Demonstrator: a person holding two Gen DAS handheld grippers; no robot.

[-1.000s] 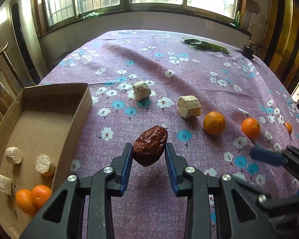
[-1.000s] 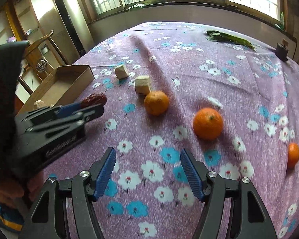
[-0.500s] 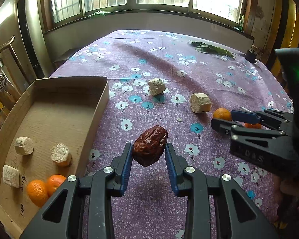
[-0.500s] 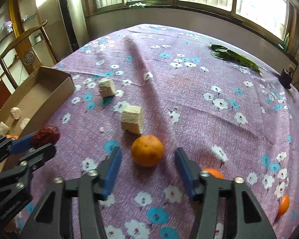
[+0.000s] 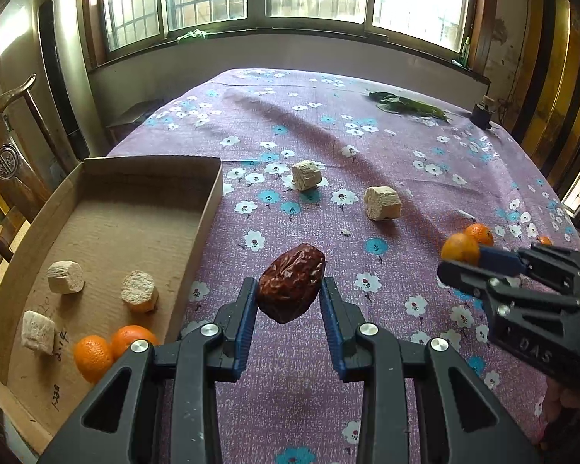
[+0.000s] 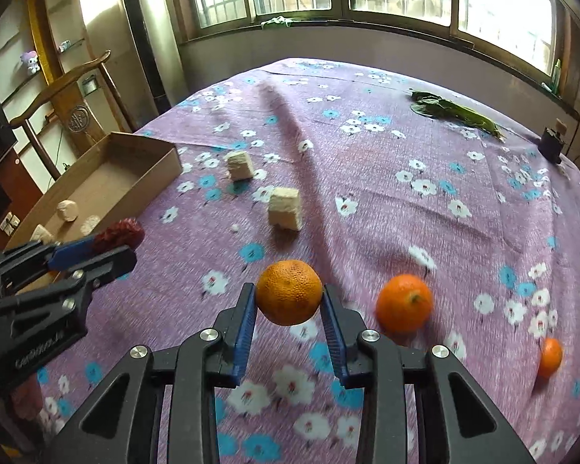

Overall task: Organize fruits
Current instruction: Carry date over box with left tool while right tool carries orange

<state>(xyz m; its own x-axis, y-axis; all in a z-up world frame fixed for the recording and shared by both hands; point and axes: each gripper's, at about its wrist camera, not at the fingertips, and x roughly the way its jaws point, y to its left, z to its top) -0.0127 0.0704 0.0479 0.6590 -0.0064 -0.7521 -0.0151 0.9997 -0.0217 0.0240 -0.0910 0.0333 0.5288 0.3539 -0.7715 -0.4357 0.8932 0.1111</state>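
The cardboard box [image 5: 143, 208] is sitting at the table's left edge, its far half lying bare, with two oranges and three pale chunks crowding the near end. Purple flowered cloth [image 5: 367, 147] is covering the table under a row of windows, and plenty of open cloth is lying between the scattered pieces. The left gripper [image 5: 290, 297] is pinching a wrinkly red date [image 5: 292, 282], long axis tilting up to the right. The right gripper [image 6: 289, 301] is closing on an orange [image 6: 289, 292], pads touching both sides.
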